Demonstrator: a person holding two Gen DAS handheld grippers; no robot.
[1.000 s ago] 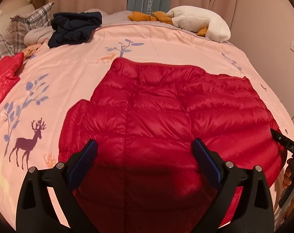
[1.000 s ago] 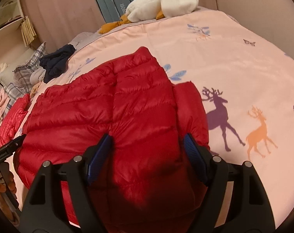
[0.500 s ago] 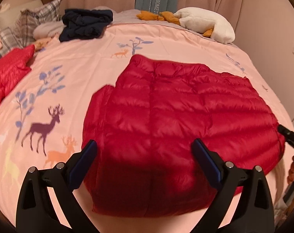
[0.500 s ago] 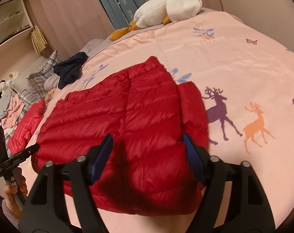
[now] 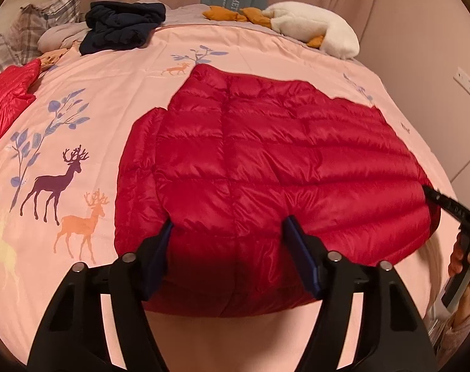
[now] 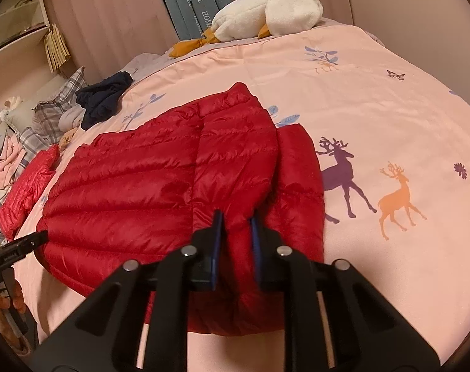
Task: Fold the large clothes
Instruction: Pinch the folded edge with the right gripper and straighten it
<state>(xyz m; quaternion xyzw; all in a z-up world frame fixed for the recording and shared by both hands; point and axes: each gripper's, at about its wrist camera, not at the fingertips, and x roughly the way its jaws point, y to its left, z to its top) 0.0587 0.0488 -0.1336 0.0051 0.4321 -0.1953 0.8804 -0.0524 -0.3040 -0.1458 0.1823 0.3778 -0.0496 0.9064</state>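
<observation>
A dark red quilted down jacket (image 5: 266,161) lies spread flat on the pink deer-print bedspread (image 5: 79,99); it also shows in the right wrist view (image 6: 160,179). My left gripper (image 5: 228,232) is over the jacket's near edge, its jaws partly closed around a bulge of fabric with a wide gap still between them. My right gripper (image 6: 236,220) has its jaws nearly together, pinching a fold of the jacket at its near right edge beside the folded-in sleeve (image 6: 300,179).
A second red jacket (image 5: 5,93) lies at the bed's left edge. Dark navy clothes (image 5: 123,24), plaid pillows (image 5: 33,28) and a white plush goose (image 5: 312,28) sit at the far side. A wall stands on the right.
Both grippers pulled back toward the jacket's near edge. The right jaws went from wide open to pinched on the fabric. The left jaws narrowed around the fabric.
</observation>
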